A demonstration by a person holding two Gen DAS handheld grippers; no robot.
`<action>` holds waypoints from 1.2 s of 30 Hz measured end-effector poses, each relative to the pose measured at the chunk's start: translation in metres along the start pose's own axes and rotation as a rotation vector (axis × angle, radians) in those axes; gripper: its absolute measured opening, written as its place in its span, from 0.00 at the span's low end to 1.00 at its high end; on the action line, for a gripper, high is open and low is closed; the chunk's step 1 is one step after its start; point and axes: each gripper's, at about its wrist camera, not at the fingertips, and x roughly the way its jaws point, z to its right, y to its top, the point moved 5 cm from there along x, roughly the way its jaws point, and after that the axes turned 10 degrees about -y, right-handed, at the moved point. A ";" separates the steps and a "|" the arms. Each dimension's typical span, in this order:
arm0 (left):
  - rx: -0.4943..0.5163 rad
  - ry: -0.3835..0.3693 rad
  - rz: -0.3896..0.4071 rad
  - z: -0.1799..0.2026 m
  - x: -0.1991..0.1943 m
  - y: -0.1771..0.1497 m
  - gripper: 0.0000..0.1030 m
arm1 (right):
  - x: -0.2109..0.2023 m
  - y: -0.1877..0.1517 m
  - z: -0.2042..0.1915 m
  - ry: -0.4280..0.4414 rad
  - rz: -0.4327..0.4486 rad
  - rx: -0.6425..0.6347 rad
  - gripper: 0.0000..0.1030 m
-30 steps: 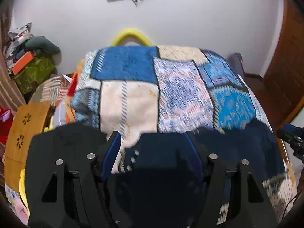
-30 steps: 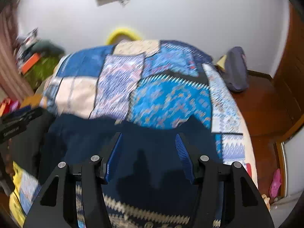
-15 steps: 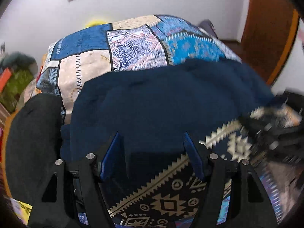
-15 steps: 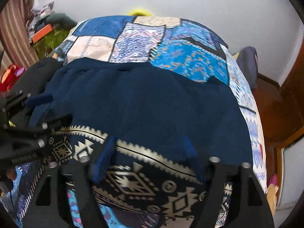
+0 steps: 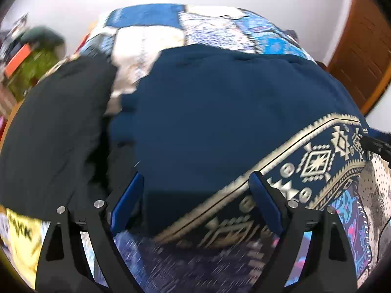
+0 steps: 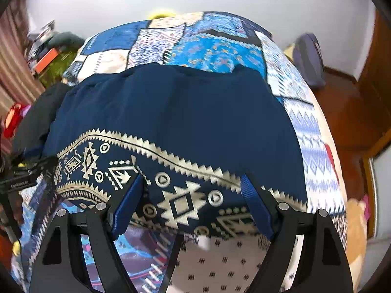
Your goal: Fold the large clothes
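The left tool [image 5: 195, 195] is spreading its blue pads with nothing clamped between them, above the navy garment [image 5: 220, 102]; the right tool [image 6: 191, 195] stands apart over its cream-patterned border [image 6: 180, 202]. The garment lies spread on the patchwork bedspread [image 6: 215, 51], a black garment [image 5: 56, 127] touching its left edge.

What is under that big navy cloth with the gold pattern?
The navy cloth lies spread on a patchwork bedspread, which shows beyond its far edge and at its right side. Whatever sits beneath its middle is covered.
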 end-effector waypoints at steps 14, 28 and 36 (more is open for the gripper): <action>-0.421 -0.264 0.007 -0.044 -0.039 -0.052 0.86 | -0.033 -0.010 -0.006 -0.069 0.035 -0.029 0.77; -0.784 -0.640 0.057 -0.032 0.016 -0.052 0.86 | -0.029 -0.013 -0.020 -0.052 0.048 -0.047 0.77; -0.816 -0.585 0.121 -0.033 0.033 -0.026 0.86 | -0.016 -0.015 -0.027 -0.036 0.013 -0.029 0.77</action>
